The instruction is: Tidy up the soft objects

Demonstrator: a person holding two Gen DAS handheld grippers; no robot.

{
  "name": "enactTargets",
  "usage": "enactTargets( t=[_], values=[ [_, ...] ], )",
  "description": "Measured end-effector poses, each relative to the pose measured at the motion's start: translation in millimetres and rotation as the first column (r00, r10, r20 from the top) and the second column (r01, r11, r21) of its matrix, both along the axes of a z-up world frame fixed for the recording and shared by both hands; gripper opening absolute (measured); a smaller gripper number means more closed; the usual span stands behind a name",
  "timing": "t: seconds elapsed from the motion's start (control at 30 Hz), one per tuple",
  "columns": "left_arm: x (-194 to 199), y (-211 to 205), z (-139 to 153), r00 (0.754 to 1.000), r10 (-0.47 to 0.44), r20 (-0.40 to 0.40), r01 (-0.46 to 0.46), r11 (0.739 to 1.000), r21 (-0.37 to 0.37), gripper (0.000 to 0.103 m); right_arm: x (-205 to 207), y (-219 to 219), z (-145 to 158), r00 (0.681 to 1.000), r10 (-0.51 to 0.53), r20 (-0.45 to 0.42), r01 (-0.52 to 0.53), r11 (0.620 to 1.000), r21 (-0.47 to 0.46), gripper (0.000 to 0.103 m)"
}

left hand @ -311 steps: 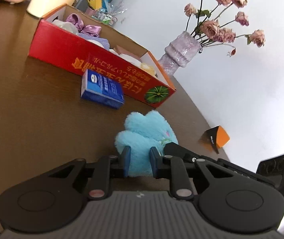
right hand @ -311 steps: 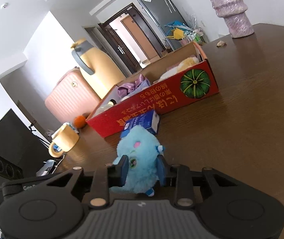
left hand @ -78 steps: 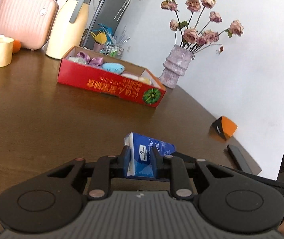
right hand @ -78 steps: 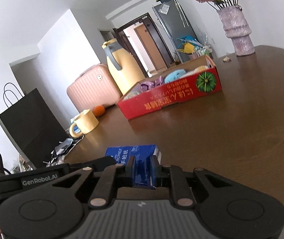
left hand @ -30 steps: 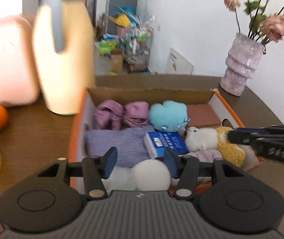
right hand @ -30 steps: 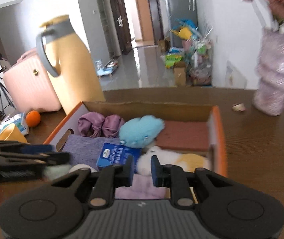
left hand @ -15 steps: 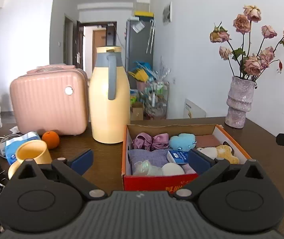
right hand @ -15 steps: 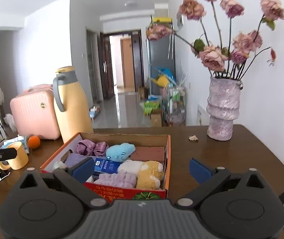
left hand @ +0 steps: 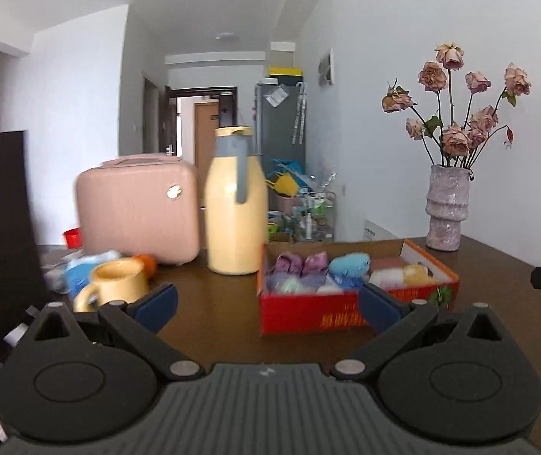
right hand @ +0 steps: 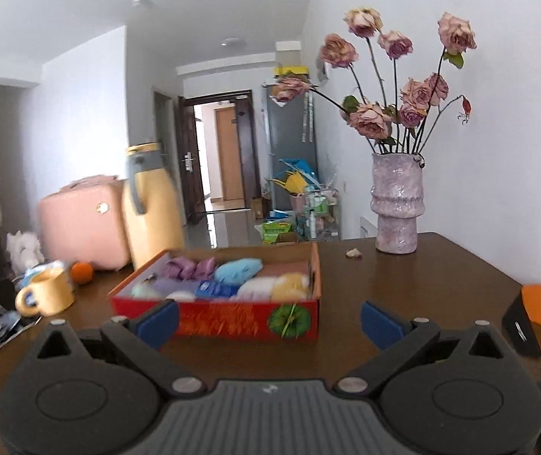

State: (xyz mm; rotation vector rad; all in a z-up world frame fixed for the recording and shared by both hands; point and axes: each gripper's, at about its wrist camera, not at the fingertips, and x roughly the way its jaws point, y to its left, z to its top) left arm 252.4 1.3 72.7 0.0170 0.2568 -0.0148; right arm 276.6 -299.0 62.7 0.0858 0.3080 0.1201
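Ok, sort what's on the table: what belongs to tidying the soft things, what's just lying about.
Job: red box, blue plush, purple bow, tissue pack.
Lying about: mug, orange, thermos, pink case, vase.

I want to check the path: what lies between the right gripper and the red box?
Only bare brown table between right gripper and red box, in the right wrist view.

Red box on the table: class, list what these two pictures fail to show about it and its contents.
- Left wrist view: the red box has its right front corner covered by a gripper finger.
- Right wrist view: the blue packet has print too small and blurred to read.
- Both views: the box floor is buried under soft toys.
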Motion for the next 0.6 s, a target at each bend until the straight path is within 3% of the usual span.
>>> enactTargets(
  t=[0.1,0.23,0.3,0.4,0.5,0.6],
  values=[
    [-45,4,-15,1.0,0.011,-0.004,-0.012,1.0,-0.024,0.103,-49,8,-11,1.0,0.005,0.017,-0.004,1.0,-0.014,0.102],
    [-101,-1,-32,1.0,0.019,-0.024,-0.018,0.999,0.029,0.103,-112,20,-26,1.0,0.006,0.002,-0.006,1.0,-0.006,0.103],
    [-126,1,-40,0.999,-0.028,-0.029,0.028,0.999,0.02,0.103,-143,28,-35,0.999,0.027,0.023,-0.026,0.999,-0.036,0.103],
    [-158,2,-49,0.999,-0.01,-0.053,0.009,1.0,-0.01,0.103,-184,37,-45,0.998,0.013,0.056,-0.008,0.996,-0.088,0.103],
    [-191,1,-57,0.998,-0.031,-0.051,0.032,0.999,0.02,0.103,-217,43,-54,0.999,0.022,0.046,-0.019,0.998,-0.055,0.103],
    [-215,4,-64,0.999,0.013,-0.049,-0.012,1.0,0.022,0.103,-241,49,-62,0.999,-0.007,0.041,0.009,0.998,-0.054,0.103]
  ],
)
